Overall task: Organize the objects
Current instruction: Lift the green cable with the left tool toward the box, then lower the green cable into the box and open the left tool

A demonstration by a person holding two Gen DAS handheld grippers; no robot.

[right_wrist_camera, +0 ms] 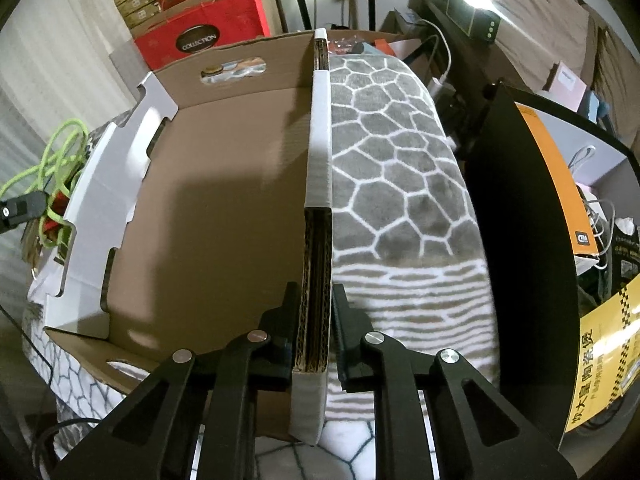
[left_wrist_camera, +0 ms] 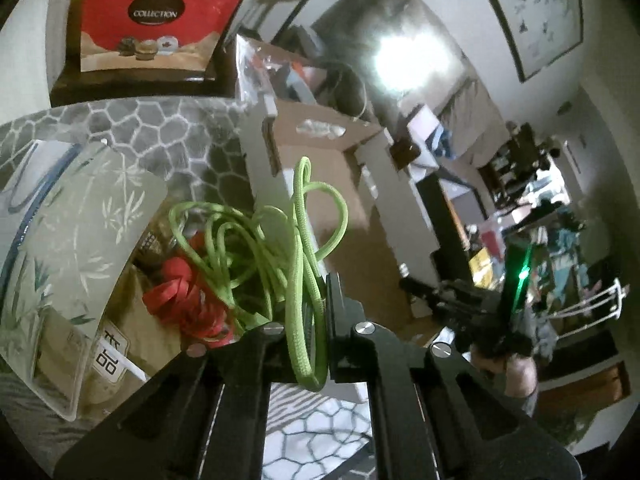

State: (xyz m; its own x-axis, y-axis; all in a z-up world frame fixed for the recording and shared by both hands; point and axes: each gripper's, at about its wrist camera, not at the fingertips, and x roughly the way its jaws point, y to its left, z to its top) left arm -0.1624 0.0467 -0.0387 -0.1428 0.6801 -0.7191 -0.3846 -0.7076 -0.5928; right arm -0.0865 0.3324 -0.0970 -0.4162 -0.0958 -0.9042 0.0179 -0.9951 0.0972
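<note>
My left gripper (left_wrist_camera: pixel 306 312) is shut on a tangled bright green cord (left_wrist_camera: pixel 280 236) and holds it in the air, left of an open cardboard box (left_wrist_camera: pixel 332 168). The cord (right_wrist_camera: pixel 48 160) also shows at the far left of the right wrist view, outside the box. My right gripper (right_wrist_camera: pixel 314 300) is shut on the right side wall (right_wrist_camera: pixel 318 184) of the cardboard box (right_wrist_camera: pixel 208 208), whose inside is bare. The box sits on a grey blanket (right_wrist_camera: pixel 400 168) with a white honeycomb pattern.
A bamboo-print gift bag (left_wrist_camera: pixel 80 248) with red ribbon (left_wrist_camera: pixel 188 300) and packets stands left of the box. A red "Collection" bag (left_wrist_camera: pixel 152 16) stands behind. A black panel (right_wrist_camera: pixel 516 220) and a yellow package (right_wrist_camera: pixel 608 352) are at the right.
</note>
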